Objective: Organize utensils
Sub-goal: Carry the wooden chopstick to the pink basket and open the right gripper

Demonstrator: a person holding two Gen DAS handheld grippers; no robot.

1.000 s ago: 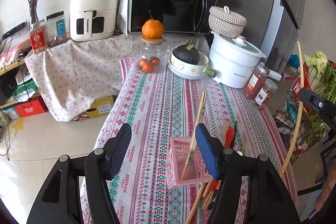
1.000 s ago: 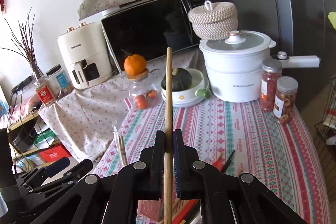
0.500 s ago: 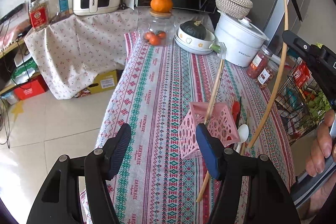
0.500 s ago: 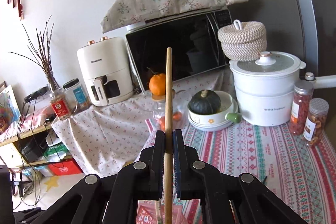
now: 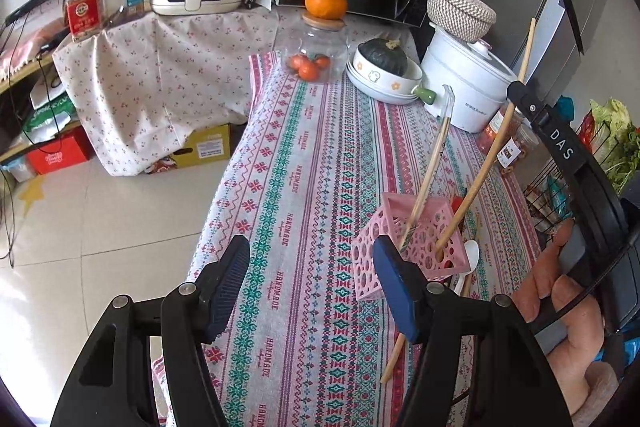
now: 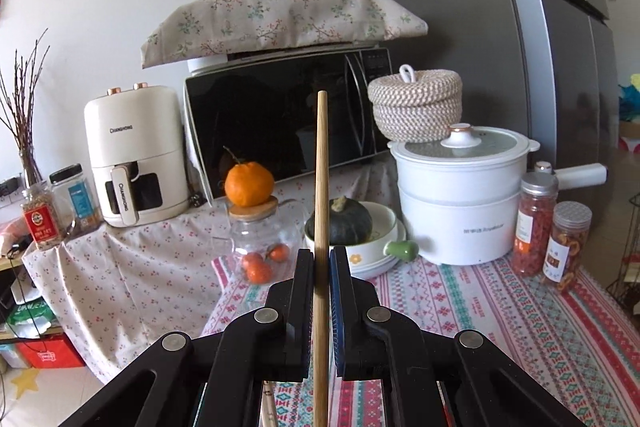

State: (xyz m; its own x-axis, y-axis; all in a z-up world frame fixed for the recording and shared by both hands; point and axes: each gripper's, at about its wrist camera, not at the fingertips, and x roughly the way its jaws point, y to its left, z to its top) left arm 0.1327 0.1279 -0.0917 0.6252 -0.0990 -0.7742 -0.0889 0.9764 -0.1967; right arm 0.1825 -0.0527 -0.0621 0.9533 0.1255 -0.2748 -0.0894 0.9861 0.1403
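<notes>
A pink perforated basket [image 5: 412,247] stands on the striped tablecloth, just ahead of my left gripper's right finger. Wrapped chopsticks [image 5: 434,163] lean inside it. My right gripper [image 6: 320,259] is shut on a long wooden chopstick [image 6: 320,187]; in the left wrist view that chopstick [image 5: 484,171] slants down with its lower end inside the basket. My left gripper [image 5: 312,267] is open and empty above the table's near left part. A white spoon [image 5: 468,259], a red utensil and a wooden stick [image 5: 394,355] lie beside the basket.
At the table's far end stand a glass jar [image 5: 316,47] with an orange on top, a bowl holding a squash [image 5: 384,67], a white pot [image 5: 468,83] and two spice jars [image 6: 552,239]. A microwave [image 6: 280,119] and air fryer [image 6: 136,155] stand behind. A wire rack of greens [image 5: 600,147] is at the right.
My right gripper has lowered the wooden chopstick so its lower end now sits inside the pink basket. My left gripper has drawn back and to the left, staying open.
</notes>
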